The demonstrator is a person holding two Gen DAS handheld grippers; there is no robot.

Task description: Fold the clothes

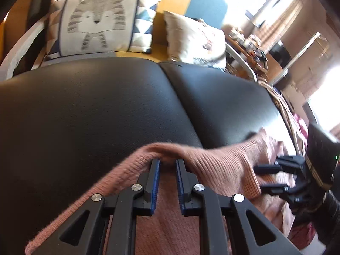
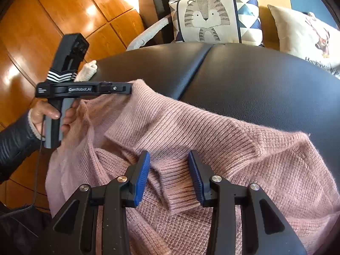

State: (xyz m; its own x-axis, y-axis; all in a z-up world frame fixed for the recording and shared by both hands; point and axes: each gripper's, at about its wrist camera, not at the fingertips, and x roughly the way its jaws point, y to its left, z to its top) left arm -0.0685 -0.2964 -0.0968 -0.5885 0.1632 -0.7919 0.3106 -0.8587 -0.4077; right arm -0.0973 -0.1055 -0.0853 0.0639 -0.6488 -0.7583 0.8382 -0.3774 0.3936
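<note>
Pink knitted sweater [image 2: 212,131], crumpled along the near edge of a black leather seat [image 2: 255,80], long axis running left to right; right tongs [image 2: 169,174] open astride its ribbed cuff [image 2: 180,187], pads not pressing. Left tongs [image 1: 167,180] slightly parted at the sweater's left end, a raised fold draped over the tips; grip uncertain. Room: two cushions [image 2: 216,17] behind the seat, wood floor [image 2: 42,21] to the left.

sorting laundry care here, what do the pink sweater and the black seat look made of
Sweater: soft knit, probably wool or acrylic; ribbed rows and a fuzzy halo along its edges. Seat: leather or faux leather, hard to tell which; fine grain, a dull sheen, one stitched seam.
</note>
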